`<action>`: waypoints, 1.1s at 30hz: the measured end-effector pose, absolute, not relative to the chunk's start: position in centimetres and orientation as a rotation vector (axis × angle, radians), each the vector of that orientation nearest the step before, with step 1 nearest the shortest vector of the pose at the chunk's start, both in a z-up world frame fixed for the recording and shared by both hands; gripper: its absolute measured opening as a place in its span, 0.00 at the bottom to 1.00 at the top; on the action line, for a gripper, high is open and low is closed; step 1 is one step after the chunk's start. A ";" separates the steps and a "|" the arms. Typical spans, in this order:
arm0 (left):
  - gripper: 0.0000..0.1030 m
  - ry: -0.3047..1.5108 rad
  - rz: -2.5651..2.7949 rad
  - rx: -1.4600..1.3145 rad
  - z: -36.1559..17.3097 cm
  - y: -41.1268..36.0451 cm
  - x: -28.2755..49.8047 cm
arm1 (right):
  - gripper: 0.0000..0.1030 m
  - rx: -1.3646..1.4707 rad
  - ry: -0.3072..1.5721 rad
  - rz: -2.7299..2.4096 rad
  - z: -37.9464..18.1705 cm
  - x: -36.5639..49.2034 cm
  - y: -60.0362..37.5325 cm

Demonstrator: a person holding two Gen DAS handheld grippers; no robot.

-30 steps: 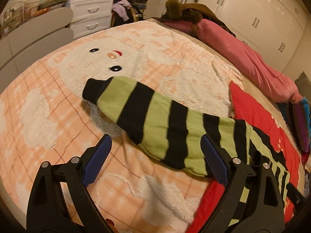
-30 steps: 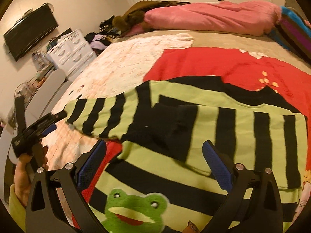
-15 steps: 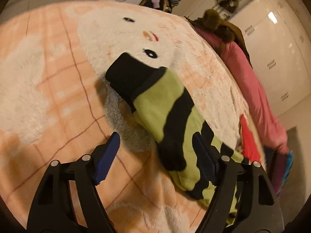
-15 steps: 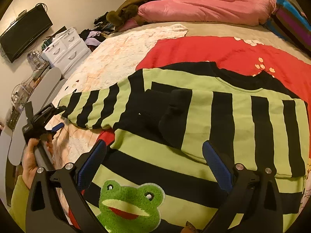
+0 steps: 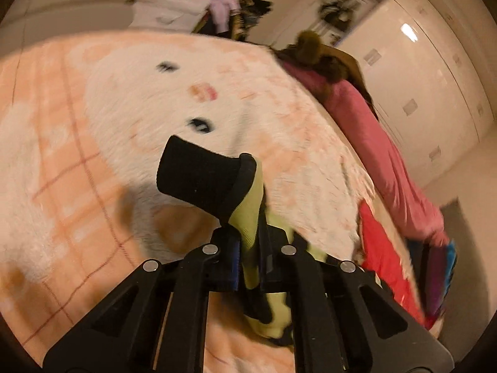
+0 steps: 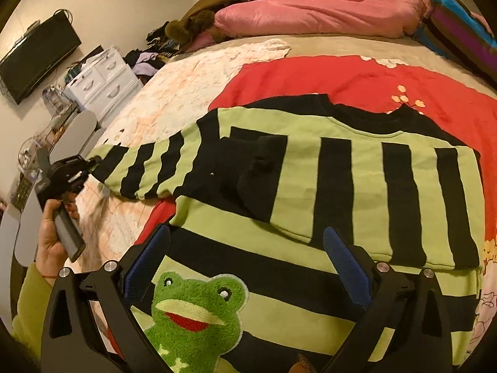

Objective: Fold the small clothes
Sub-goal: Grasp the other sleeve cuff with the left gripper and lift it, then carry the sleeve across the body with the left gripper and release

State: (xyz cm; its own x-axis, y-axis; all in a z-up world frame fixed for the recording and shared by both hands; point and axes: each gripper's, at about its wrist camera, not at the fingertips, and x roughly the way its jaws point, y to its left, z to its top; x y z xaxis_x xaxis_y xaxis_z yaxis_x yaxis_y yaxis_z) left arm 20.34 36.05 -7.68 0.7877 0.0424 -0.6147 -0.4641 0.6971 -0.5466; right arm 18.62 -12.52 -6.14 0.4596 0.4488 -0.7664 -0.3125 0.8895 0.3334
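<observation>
While the striped sweater lies spread across the bed, its green and black body resting partly on a red garment and partly on the peach plaid blanket, the left gripper has its fingers pressed together on the sleeve just behind the black cuff; the cuff stands up clear of the blanket, tilted toward the white bear face woven into it; from the right wrist view the same sleeve runs out to the left of the sweater's body, and the left gripper meets its end, held in a hand with a yellow-green cuff at the wrist; the right gripper hovers over the lower part of the sweater with its blue-padded fingers spread wide and holding nothing; just below them sits a plush frog face sewn on the front; the other sleeve is folded across the chest, its black cuff lying near the middle; a pink duvet is bundled along the far edge of the bed, a white chest of drawers stands by the wall, and a dark screen hangs above it.
</observation>
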 end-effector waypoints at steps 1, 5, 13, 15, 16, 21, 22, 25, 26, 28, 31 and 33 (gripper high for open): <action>0.03 0.604 0.288 -0.736 -7.0 35.5 20.5 | 0.96 0.161 0.989 0.469 -6.0 18.6 -12.8; 0.03 0.599 0.222 -0.599 -3.2 30.7 20.9 | 0.96 0.195 0.972 0.451 -5.3 18.5 -14.5; 0.02 0.631 0.022 -0.490 0.0 19.9 20.0 | 0.96 0.301 0.938 0.369 -4.4 18.0 -20.8; 0.02 0.643 -0.017 -0.463 0.3 17.2 20.0 | 0.96 0.329 0.933 0.349 -4.4 17.9 -22.5; 0.02 0.650 -0.035 -0.456 0.3 15.6 20.0 | 0.96 0.342 0.932 0.339 -4.4 17.7 -23.3; 0.02 0.726 -0.123 -0.460 -0.9 8.2 21.2 | 0.96 0.415 0.904 0.285 -3.8 17.0 -27.7; 0.02 0.746 -0.143 -0.467 -1.4 6.8 21.5 | 0.96 0.433 0.895 0.276 -3.6 16.8 -28.7; 0.02 0.826 -0.157 -0.438 -3.5 2.4 22.8 | 0.96 0.471 0.876 0.241 -3.5 16.3 -31.5; 0.02 0.849 -0.155 -0.422 -4.1 1.3 23.1 | 0.96 0.479 0.872 0.235 -3.5 16.3 -32.1; 0.03 0.904 -0.153 -0.367 -5.9 -1.6 23.8 | 0.96 0.499 0.862 0.213 -3.6 15.9 -33.6; 0.03 0.969 -0.131 -0.334 -8.2 -3.6 24.6 | 0.96 0.543 0.864 0.179 -4.2 15.6 -35.5; 0.06 1.019 -0.129 -0.350 -9.7 -4.4 25.1 | 0.96 0.573 0.873 0.163 -4.7 15.6 -36.3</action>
